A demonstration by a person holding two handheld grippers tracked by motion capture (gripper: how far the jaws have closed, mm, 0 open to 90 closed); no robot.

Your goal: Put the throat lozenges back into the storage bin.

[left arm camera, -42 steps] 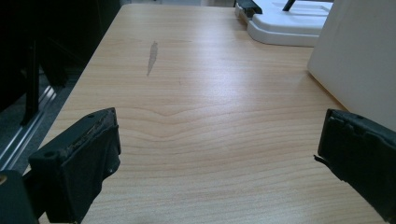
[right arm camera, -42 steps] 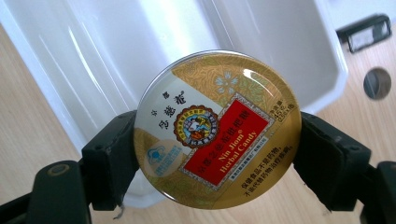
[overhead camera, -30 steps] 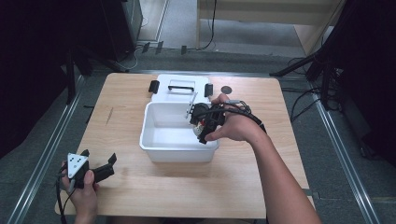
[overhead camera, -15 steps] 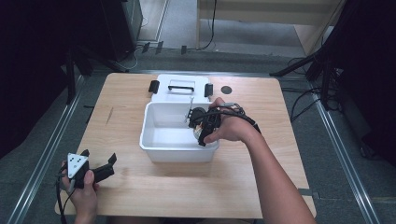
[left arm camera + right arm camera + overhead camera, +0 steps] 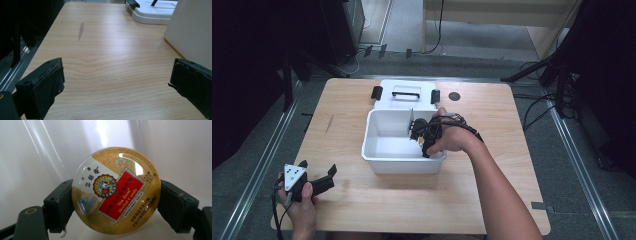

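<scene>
The right gripper (image 5: 115,195) still clamps the round gold-and-red candy tin (image 5: 115,190) inside the white plastic bin (image 5: 382,155), barely shifted from a second ago. The left gripper (image 5: 116,87) stays spread wide and empty over the pale wooden table (image 5: 110,55).

White lid (image 5: 407,94) on wooden table (image 5: 362,210)

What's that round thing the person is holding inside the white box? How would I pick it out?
Start at the wooden table and find the open white plastic bin at its middle. The right hand-held gripper reaches into it, its two black jaws clamped on a round gold candy tin. A red label reading "Nin Jiom Herbal Candy" sets it apart.
</scene>
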